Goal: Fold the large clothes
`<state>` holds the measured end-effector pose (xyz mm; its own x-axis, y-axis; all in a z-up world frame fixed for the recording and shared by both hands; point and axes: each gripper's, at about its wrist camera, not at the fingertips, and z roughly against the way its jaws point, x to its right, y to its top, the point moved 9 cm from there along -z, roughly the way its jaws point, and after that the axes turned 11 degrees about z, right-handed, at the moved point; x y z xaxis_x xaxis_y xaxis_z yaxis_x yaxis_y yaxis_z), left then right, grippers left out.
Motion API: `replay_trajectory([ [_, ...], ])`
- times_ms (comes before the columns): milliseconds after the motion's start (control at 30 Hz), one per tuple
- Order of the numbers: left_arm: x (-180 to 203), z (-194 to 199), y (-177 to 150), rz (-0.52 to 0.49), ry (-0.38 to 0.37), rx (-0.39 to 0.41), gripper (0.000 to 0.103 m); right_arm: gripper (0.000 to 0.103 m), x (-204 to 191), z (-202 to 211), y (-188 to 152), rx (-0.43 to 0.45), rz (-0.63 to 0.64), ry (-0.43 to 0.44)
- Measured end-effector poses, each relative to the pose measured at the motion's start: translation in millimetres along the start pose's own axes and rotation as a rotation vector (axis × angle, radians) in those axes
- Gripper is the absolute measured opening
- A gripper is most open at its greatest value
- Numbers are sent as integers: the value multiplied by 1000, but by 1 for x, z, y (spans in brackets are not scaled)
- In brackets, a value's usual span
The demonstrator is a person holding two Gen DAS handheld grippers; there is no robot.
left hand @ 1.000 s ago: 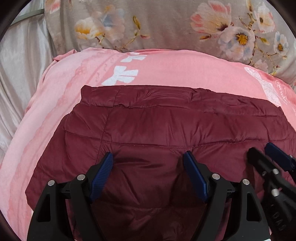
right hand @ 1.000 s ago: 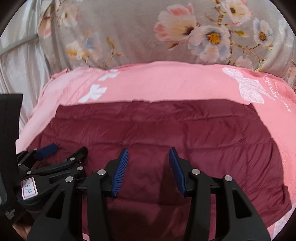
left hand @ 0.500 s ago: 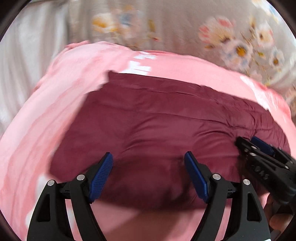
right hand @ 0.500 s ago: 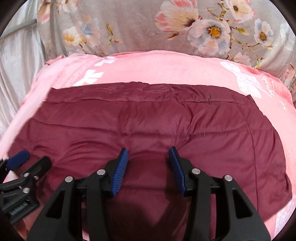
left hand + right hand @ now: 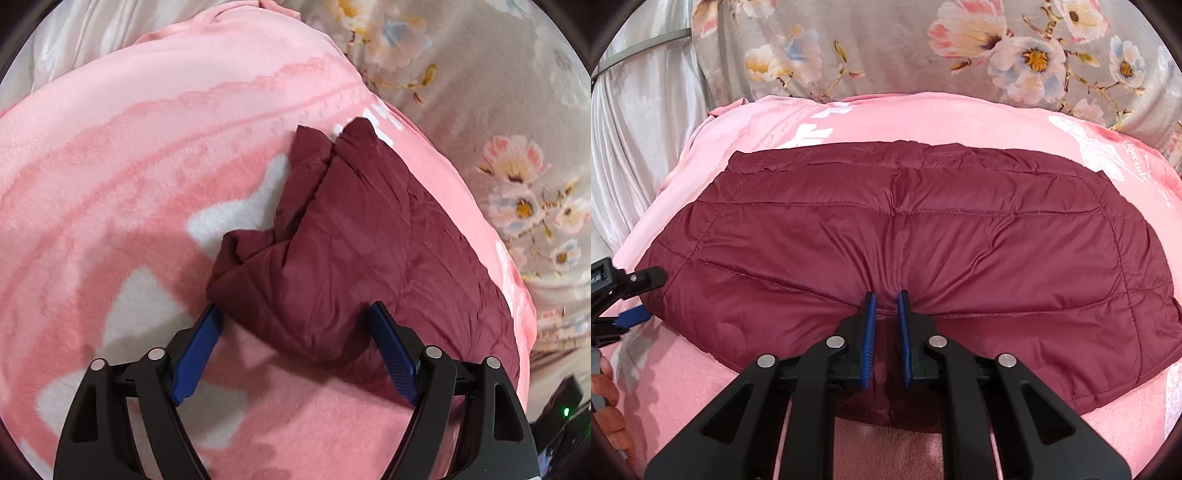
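The maroon quilted jacket [image 5: 905, 236] lies folded flat on the pink blanket [image 5: 953, 118] covering the bed, its long axis running side to side across the right wrist view; the right gripper [image 5: 886, 295] sits at the middle of the jacket's near edge, jaws closing on a pinch of fabric bunched between the pads; the left gripper [image 5: 291, 325] waits at the jacket's left end, jaws wide, the near corner of that end lying between its blue pads untouched; so the left hand is nearer the end that likely folds across next.
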<state>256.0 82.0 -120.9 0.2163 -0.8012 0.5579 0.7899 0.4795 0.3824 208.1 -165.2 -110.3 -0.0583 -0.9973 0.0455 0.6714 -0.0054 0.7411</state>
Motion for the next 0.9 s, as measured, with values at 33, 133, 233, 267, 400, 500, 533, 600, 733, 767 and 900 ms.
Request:
replay_trajectory([
  [33,7,-2,0,-10,-13,-4,78,11,0,-1,0,-2,-3,4],
  [133,20,-6,-4,-6,-49,-35,56,11,1,0,-1,-1,-7,9],
  [233,30,2,-6,-37,-57,-36,18,11,1,10,-3,5,-32,35],
  [267,33,9,-4,-53,-63,-22,12,11,0,15,-4,5,-36,48],
  [400,46,44,6,-67,-159,7,6,11,-9,29,-12,-6,-19,72],
  [500,75,76,7,-142,-198,60,6,11,-23,25,-17,-20,-3,94],
  [533,90,89,5,-191,-206,85,6,11,-27,23,-17,-22,2,97],
  [600,126,112,-5,-282,-245,116,5,11,-35,21,-17,-23,22,102],
  [733,195,134,-36,-443,-320,118,5,12,-19,38,-13,-13,-26,157],
  [767,210,134,-44,-477,-330,108,5,12,-6,45,-15,-12,-58,165],
  [900,261,111,-86,-585,-338,36,7,13,71,70,-37,-50,-164,57],
])
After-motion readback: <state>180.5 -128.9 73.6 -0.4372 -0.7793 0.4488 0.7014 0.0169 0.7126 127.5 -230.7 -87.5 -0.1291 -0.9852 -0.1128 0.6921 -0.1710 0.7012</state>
